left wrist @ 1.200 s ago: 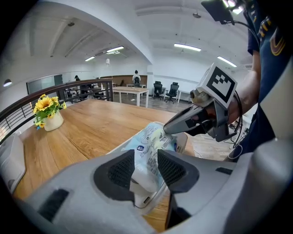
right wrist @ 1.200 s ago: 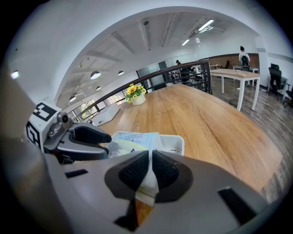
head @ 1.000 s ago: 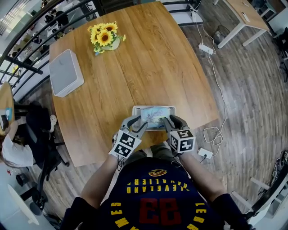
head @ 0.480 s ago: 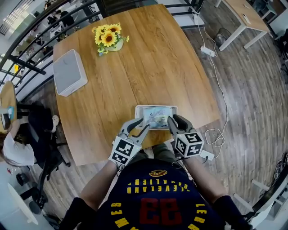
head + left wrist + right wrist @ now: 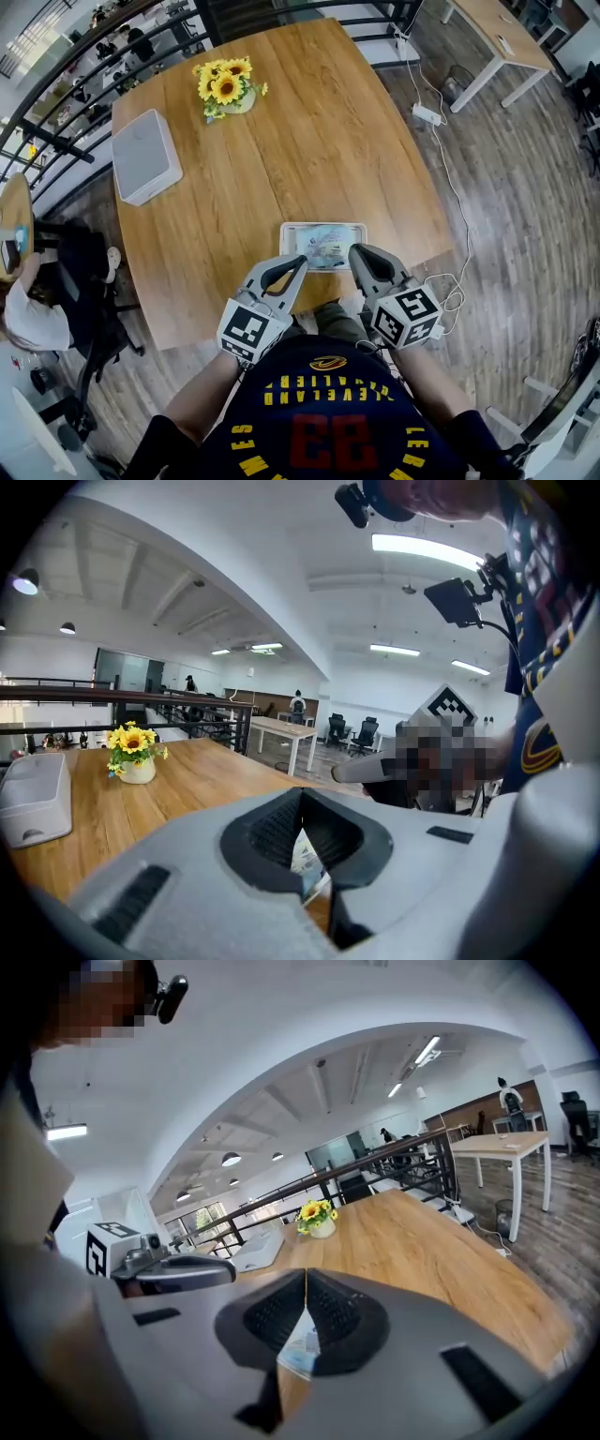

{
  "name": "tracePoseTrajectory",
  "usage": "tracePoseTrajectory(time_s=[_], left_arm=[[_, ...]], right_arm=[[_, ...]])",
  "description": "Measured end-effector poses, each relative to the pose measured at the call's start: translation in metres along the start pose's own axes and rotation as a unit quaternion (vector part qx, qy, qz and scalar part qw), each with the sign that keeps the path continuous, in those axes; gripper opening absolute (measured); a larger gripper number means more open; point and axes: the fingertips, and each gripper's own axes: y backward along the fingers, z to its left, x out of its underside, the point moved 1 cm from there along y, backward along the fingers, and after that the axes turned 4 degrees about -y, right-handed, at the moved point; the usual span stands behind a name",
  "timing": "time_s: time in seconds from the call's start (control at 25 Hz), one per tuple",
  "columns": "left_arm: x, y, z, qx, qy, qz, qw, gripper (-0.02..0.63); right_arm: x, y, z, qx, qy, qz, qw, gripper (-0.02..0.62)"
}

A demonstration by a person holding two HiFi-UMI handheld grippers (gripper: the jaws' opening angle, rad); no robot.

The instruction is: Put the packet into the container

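Observation:
A white container [image 5: 286, 234] lies near the front edge of the wooden table [image 5: 281, 141], and the pale printed packet [image 5: 326, 246] rests flat inside it. My left gripper [image 5: 300, 262] hovers just short of the container's near left corner, its jaws shut with nothing between them. My right gripper [image 5: 355, 251] is by the near right corner, also shut and empty. In the left gripper view the left gripper [image 5: 302, 795] has its tips meeting, with the packet [image 5: 307, 860] showing below through the gap behind them. The right gripper [image 5: 306, 1275] looks the same, the packet [image 5: 302, 1349] lying beneath it.
A vase of sunflowers [image 5: 225, 86] and a white box [image 5: 145, 155] stand at the table's far left. The table's front edge runs just under my grippers. Cables and a power strip [image 5: 427, 114] lie on the floor to the right. A person [image 5: 28, 309] sits at far left.
Both grippers have drawn back toward my body, away from the container. The left jaws have gone from open to shut. The packet stays in the container.

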Motion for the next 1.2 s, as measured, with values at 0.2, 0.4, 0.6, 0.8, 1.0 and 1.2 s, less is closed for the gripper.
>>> tracePoseTrajectory(time_s=[0.2,0.4,0.6,0.8,1.0,1.2], left_arm=[[-0.024,0.014,-0.007,0.004,0.014,-0.025,0.9996,0.009],[-0.060,0.030,-0.016,0.007,0.002,-0.060,0.9982,0.009],[-0.083,0.040,-0.024,0.010,0.021,-0.083,0.9962,0.009],[-0.081,0.039,-0.028,0.015,0.027,-0.089,0.9955,0.009],[-0.083,0.038,-0.034,0.018,0.014,-0.090,0.9957,0.009],[-0.084,0.036,-0.030,0.013,0.022,-0.087,0.9959,0.009]], right_arm=[[-0.031,0.020,0.022,-0.013,0.030,-0.037,0.999,0.014],[-0.062,0.037,0.032,0.002,0.090,-0.080,0.993,0.014],[-0.071,0.047,0.044,-0.012,0.076,-0.091,0.993,0.014],[-0.076,0.052,0.047,0.021,0.048,-0.107,0.993,0.012],[-0.079,0.059,0.064,0.003,0.098,-0.145,0.985,0.012],[-0.071,0.054,0.063,-0.003,0.097,-0.142,0.985,0.012]])
